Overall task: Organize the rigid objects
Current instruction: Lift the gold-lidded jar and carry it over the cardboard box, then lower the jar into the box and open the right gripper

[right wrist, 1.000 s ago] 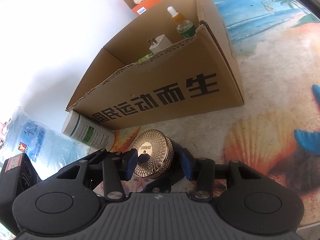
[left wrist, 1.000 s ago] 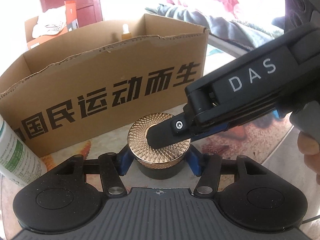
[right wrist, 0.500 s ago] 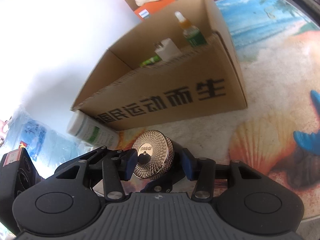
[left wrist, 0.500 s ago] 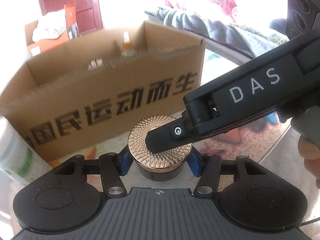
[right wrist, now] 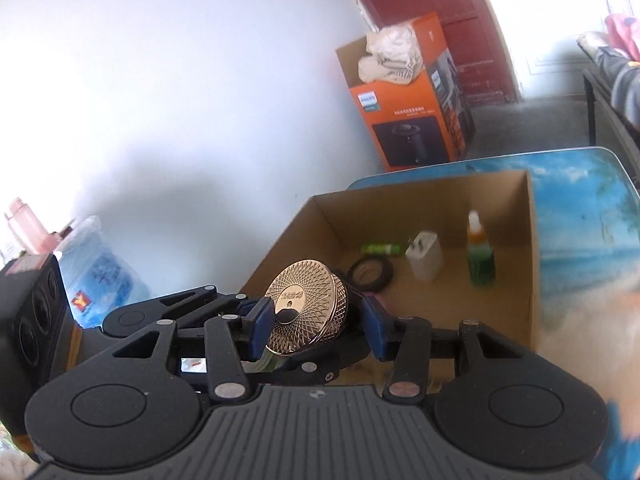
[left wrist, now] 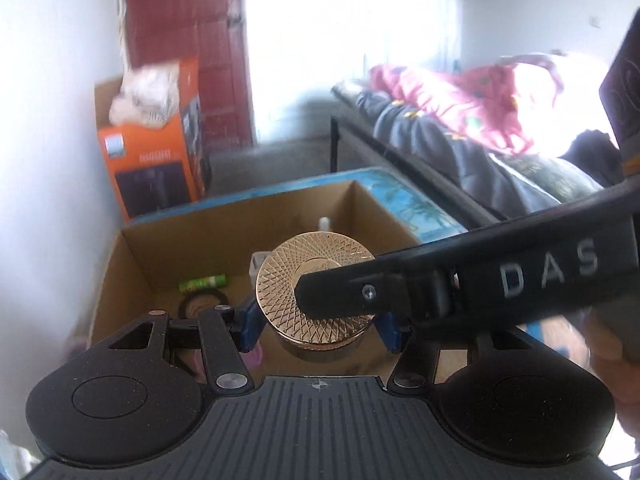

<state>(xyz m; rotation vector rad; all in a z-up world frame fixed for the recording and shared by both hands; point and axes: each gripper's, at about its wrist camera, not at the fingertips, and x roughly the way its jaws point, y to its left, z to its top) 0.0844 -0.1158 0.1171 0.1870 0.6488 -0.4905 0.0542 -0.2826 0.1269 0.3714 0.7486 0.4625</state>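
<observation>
1. Both tongs have lifted the gold-lid jar up; before, it sat low by the box's front wall.
2. The left tongs squeeze its dark base.
3. The right tongs pinch its lid.
4. The open cardboard box now lies below and ahead of them.

The left gripper is gripping the gold-lidded jar by its sides between both blue fingertips. The right gripper is reaching across from the right, one black finger lying over the lid, its blue pads closing on the jar's top and underside.
</observation>
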